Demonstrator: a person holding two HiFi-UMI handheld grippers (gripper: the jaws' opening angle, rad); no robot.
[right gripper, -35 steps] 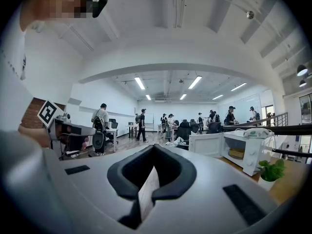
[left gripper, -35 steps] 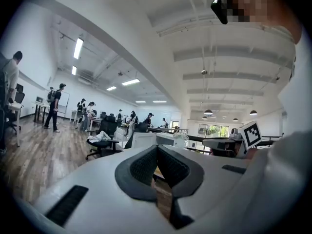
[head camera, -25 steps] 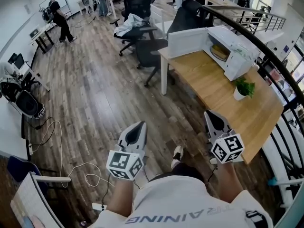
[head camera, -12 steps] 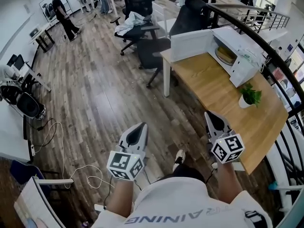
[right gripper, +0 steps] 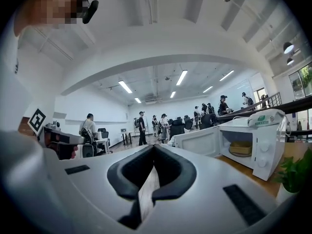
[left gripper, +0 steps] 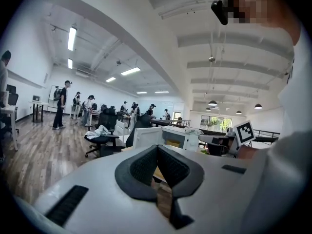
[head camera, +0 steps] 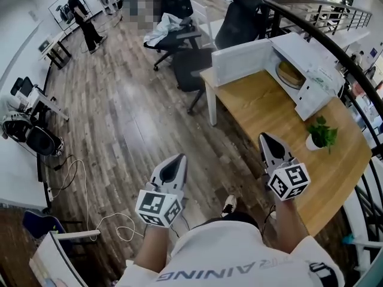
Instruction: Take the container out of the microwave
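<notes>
Wood floor (head camera: 131, 118) fills head view's left. Wooden desk (head camera: 269, 115) runs 2–4 o'clock. White microwave (head camera: 317, 91) sits on its far end, 2 o'clock, door (head camera: 239, 61) swung wide. Both forearms reach fwd side by side, approx level. Left gripper (head camera: 177, 158), 6–7 o'clock over floor: jaws pressed together, nothing btwn. Right gripper (head camera: 267, 139), 4 o'clock at desk's near edge: jaws likewise closed, empty. Potted plant (head camera: 321, 134) at 3 o'clock. Tan container (head camera: 291, 72) is inside microwave cavity, well apart from both grippers.

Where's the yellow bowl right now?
Head view, upper right: the yellow bowl sits inside the open microwave on the wooden desk, beyond the potted plant.
</notes>
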